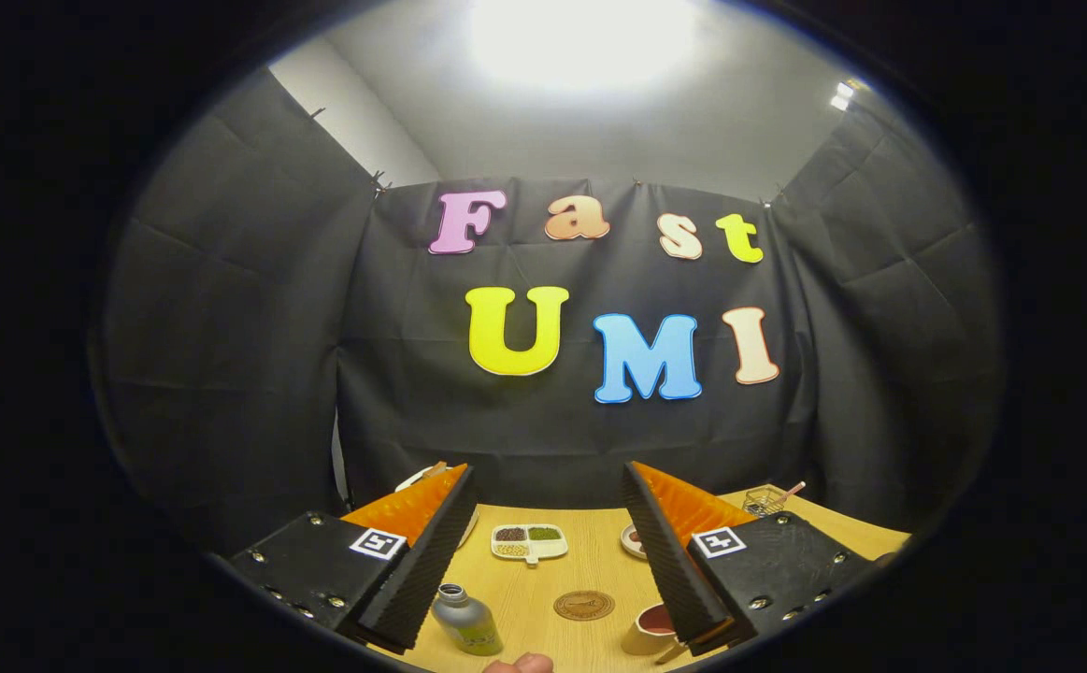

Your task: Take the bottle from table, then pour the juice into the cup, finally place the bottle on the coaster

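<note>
Gripper (543, 551) spread wide, holding nothing, high above table (590, 551). Bottle (466, 621) upright, uncapped, near left finger; coaster (584, 605) centre, cup (648, 631) right. Risk: off-centre approach, tipping bottle, spilling juice.

hand-held gripper (550, 551): ribbed fingers wide apart, black screw-studded plates with square markers.

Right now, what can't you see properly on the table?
- Cup: the right finger covers its side.
- Small dish: half behind that finger.
- Bottle: label too small.
- Wire basket: contents too tiny.
- Gripper is open, over the coaster.
</note>
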`<action>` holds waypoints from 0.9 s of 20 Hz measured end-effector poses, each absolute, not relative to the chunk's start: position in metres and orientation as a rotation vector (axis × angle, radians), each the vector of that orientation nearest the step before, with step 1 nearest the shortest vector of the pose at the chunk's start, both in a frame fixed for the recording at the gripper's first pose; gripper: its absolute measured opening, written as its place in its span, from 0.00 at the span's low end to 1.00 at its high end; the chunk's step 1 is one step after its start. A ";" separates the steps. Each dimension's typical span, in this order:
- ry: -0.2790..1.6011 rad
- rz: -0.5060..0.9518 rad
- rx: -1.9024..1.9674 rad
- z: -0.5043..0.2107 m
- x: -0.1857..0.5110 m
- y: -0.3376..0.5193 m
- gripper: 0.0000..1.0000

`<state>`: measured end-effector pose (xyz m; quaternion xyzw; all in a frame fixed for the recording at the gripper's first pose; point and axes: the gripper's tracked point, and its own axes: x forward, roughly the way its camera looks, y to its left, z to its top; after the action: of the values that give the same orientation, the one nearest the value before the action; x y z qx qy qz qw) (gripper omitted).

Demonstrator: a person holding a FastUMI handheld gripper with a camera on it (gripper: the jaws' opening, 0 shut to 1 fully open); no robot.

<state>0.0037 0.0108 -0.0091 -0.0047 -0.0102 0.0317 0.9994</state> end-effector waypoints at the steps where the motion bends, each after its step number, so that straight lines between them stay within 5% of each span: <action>1: -0.018 0.065 -0.006 -0.011 0.004 0.012 0.96; 18: 0.092 0.120 -0.023 -0.107 0.015 0.068 0.96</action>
<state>0.0154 0.0684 -0.1065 -0.0116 0.0459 0.0600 0.9971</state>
